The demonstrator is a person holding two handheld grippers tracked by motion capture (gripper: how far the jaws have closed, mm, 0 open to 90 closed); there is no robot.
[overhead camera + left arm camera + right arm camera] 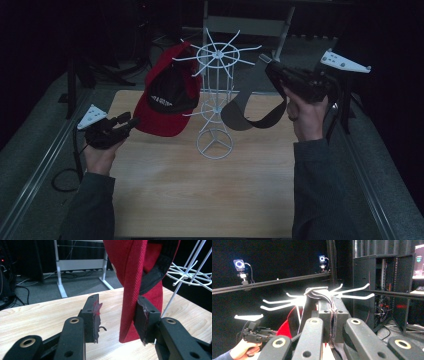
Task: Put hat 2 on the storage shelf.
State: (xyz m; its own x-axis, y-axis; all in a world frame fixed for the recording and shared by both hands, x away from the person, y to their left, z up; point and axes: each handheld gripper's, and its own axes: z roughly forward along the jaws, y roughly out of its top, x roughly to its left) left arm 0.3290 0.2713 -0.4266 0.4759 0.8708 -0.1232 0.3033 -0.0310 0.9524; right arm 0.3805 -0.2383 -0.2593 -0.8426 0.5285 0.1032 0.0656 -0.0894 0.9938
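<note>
Two caps on the white wire rack [216, 95]. Left gripper [127, 123] had jaws open around the red cap [167, 95] brim, one pad touching. Right gripper [267, 65] was clamped on the grey cap [250, 112]. Risk: tugging either could tip the light rack. Wooden tabletop [200, 195], dark room.

A pale wooden tabletop [200, 195] with a light grain carries the scene, its long sides running away toward the far edge. Metal rails border it on the left and right, with grey floor beyond them. One thing stands directly on the wood: a white wire rack [216, 97], upright, its round wire base resting a little beyond the middle of the tabletop, nearer the far edge than the near one. The near half of the wood, toward the person's sleeves, is bare board.
</note>
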